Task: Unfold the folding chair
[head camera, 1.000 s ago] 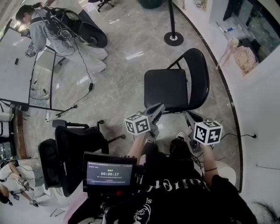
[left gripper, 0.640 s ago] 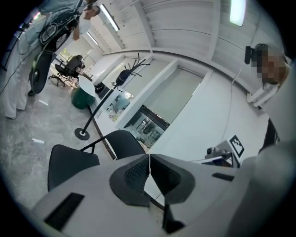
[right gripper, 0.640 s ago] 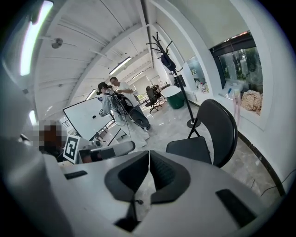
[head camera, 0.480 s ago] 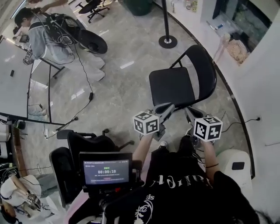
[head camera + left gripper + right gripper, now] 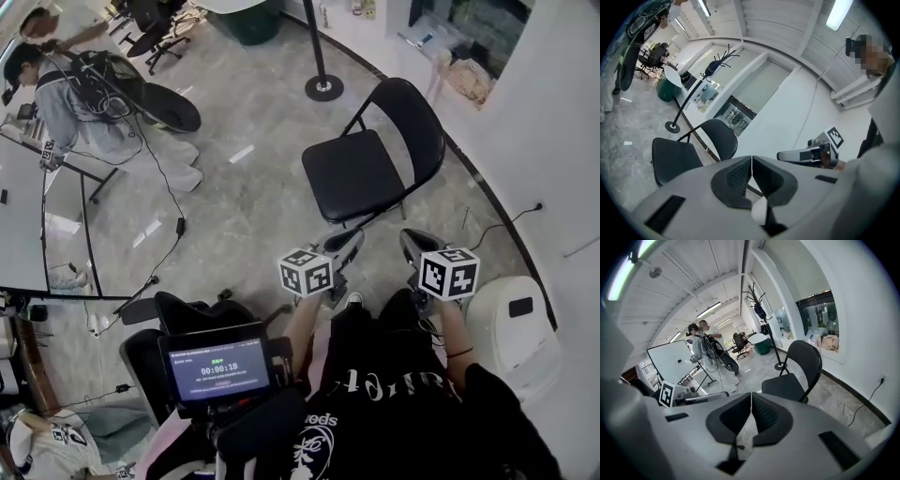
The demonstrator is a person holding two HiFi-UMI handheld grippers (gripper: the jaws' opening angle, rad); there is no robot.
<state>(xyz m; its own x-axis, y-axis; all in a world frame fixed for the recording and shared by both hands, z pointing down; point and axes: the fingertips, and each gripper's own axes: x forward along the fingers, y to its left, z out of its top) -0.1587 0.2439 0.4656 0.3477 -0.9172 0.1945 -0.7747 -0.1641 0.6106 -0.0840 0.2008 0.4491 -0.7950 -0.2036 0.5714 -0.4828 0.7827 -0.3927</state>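
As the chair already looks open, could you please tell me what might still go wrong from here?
1. The chair may not be locked fully open. The left claw and right claw are both shut and clear of it, so nothing steadies it.
2. A cable trails beside it, a possible tripping hazard.
3. An office chair stands close behind on the left, so stepping back could bump it.

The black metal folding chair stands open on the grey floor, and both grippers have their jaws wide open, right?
Not quite. The black metal folding chair does stand open on the grey floor, but the left gripper and the right gripper have their jaws shut, with nothing between them, as the two gripper views show.
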